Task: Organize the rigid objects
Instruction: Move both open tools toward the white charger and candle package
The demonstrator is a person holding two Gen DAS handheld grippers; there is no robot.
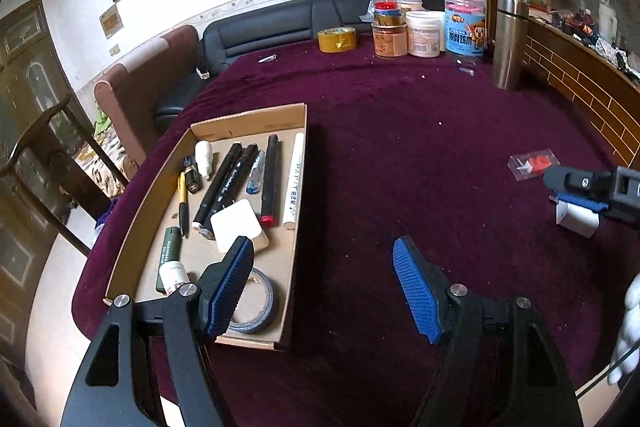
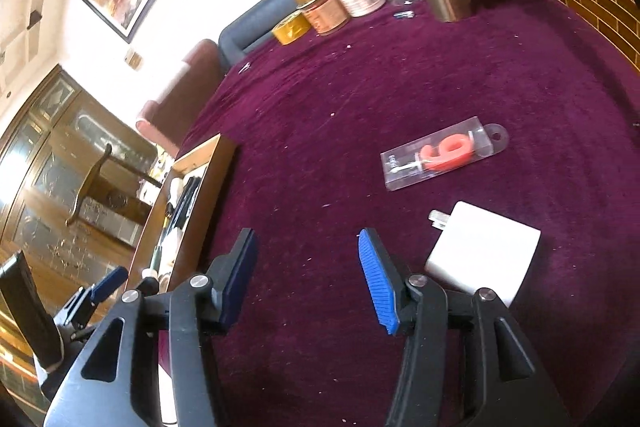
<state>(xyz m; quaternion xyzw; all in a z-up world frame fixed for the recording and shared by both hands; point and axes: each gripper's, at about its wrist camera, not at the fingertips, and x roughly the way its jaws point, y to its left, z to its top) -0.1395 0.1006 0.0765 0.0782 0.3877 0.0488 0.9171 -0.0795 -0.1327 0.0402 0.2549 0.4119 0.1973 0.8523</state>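
A shallow cardboard tray (image 1: 148, 195) lies on the purple tablecloth and holds markers (image 1: 224, 183), a white paint pen (image 1: 293, 183), a white charger (image 1: 237, 230), a tape roll (image 1: 262, 301) and small tubes. My left gripper (image 1: 326, 291) is open and empty, its left finger over the tray's near right corner. My right gripper (image 2: 308, 279) is open and empty above bare cloth. A second white charger (image 2: 484, 253) lies just right of its right finger. A clear packet with a red number candle (image 2: 444, 153) lies beyond it. The right gripper (image 1: 592, 195) also shows in the left wrist view, above that charger (image 1: 578, 221).
Jars and tubs (image 1: 424, 27), a yellow tape roll (image 1: 337, 39) and a steel flask (image 1: 510, 43) stand at the table's far side. A brick-pattern ledge (image 1: 580, 83) runs along the right. A sofa (image 1: 272, 27) and chair (image 1: 52, 131) stand beyond the left edge.
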